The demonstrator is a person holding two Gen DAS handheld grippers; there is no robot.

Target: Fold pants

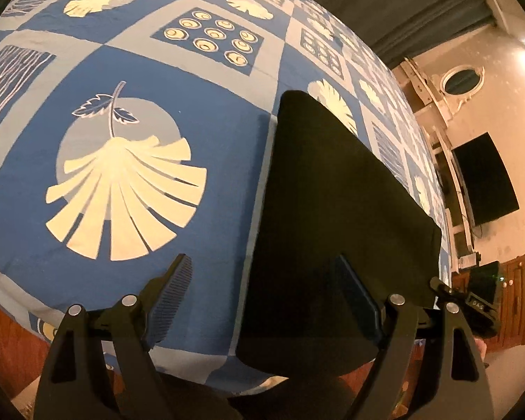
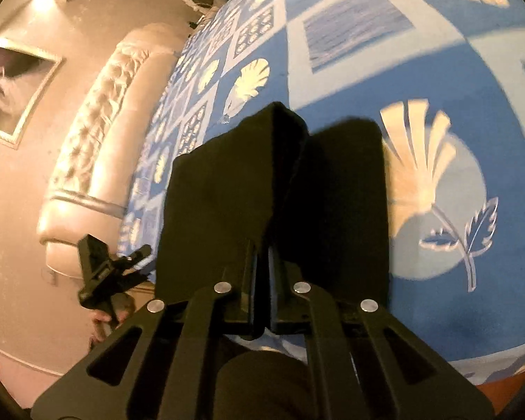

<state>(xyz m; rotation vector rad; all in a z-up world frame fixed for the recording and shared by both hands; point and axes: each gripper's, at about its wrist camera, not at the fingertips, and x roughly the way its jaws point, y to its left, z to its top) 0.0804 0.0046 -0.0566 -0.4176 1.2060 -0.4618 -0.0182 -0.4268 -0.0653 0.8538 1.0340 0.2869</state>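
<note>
Blue patterned bedding with cream leaf and shell prints covers the bed (image 1: 129, 52), and beyond it are a padded headboard and a pale wall. Black pants (image 1: 336, 189) lie near the bed's close edge, already doubled into a narrow dark slab. In the right wrist view a fold of the cloth rises into a tent-like ridge where the right gripper (image 2: 262, 255) is clenched on it, jaws pressed together with cloth between them. The left gripper (image 1: 262, 301) hangs released, jaws wide, one finger over bare bedding and the other over the pants' near corner; I cannot tell if that finger touches the cloth. The fabric looks soft, limp and light: it will sag and drape from wherever it is pinched and hold no shape of its own, though it seems matte enough not to slip. A single pinch would probably let the far layers slide apart, so the better hold is likely at a corner or hem, catching all layers together, one gripper at each end of an edge.
</note>
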